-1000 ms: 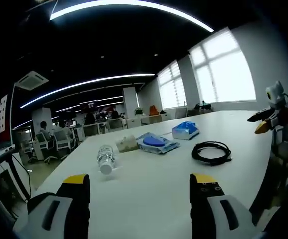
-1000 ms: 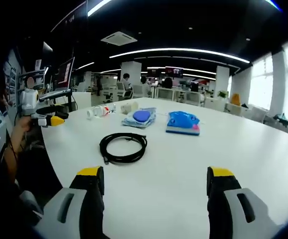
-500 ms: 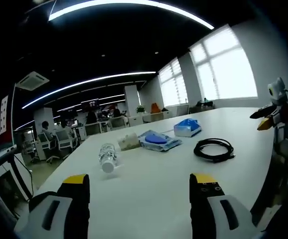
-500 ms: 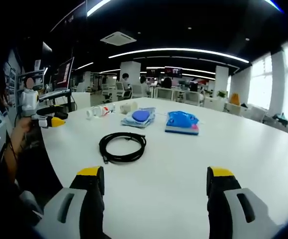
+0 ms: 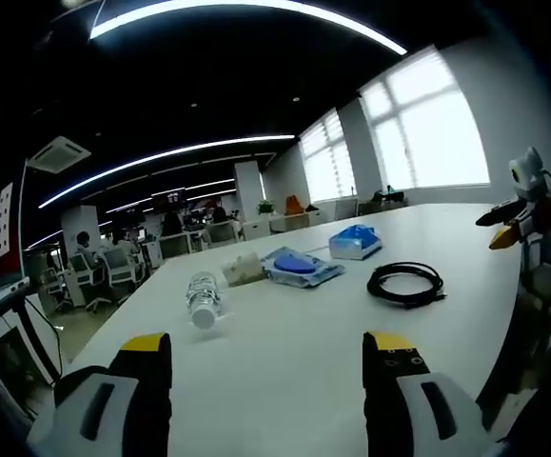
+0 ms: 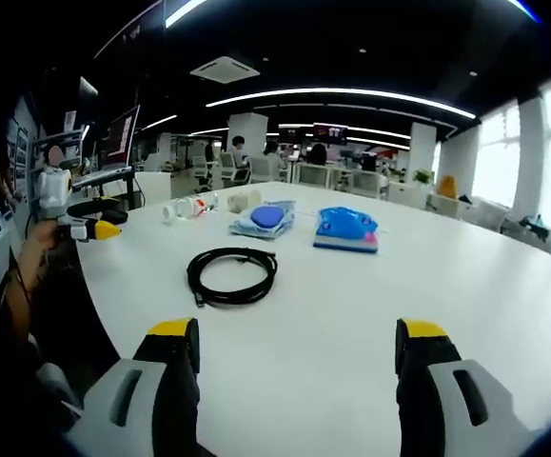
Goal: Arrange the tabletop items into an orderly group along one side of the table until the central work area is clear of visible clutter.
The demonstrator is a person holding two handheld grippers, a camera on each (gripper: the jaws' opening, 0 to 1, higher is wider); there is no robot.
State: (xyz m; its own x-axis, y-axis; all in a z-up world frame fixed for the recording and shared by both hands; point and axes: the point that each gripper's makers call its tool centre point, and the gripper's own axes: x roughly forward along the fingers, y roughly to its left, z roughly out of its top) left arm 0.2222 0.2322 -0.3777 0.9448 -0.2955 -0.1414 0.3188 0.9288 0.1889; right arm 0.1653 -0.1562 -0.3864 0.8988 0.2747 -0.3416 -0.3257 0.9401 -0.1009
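Note:
On the white table [image 5: 285,333] lie a clear water bottle [image 5: 202,302] on its side, a small beige packet [image 5: 242,270], a blue wipes pack [image 5: 299,267], a blue tissue pack [image 5: 355,243] and a coiled black cable [image 5: 405,285]. The right gripper view has the coiled cable [image 6: 232,274] nearest, then the wipes pack [image 6: 264,219], the tissue pack [image 6: 345,228], the bottle [image 6: 186,208] and the beige packet [image 6: 244,199]. My left gripper [image 5: 268,357] is open over bare table, well short of the bottle. My right gripper [image 6: 294,347] is open too, short of the cable.
The other gripper [image 5: 515,214] pokes into the left gripper view at the right; in the right gripper view the other gripper [image 6: 83,221] shows at the left. The table edge [image 6: 94,300] curves near the cable. Office desks, chairs and people [image 5: 113,267] stand beyond the table.
Both views shifted slightly; the items have not moved on the table. Both grippers stay open.

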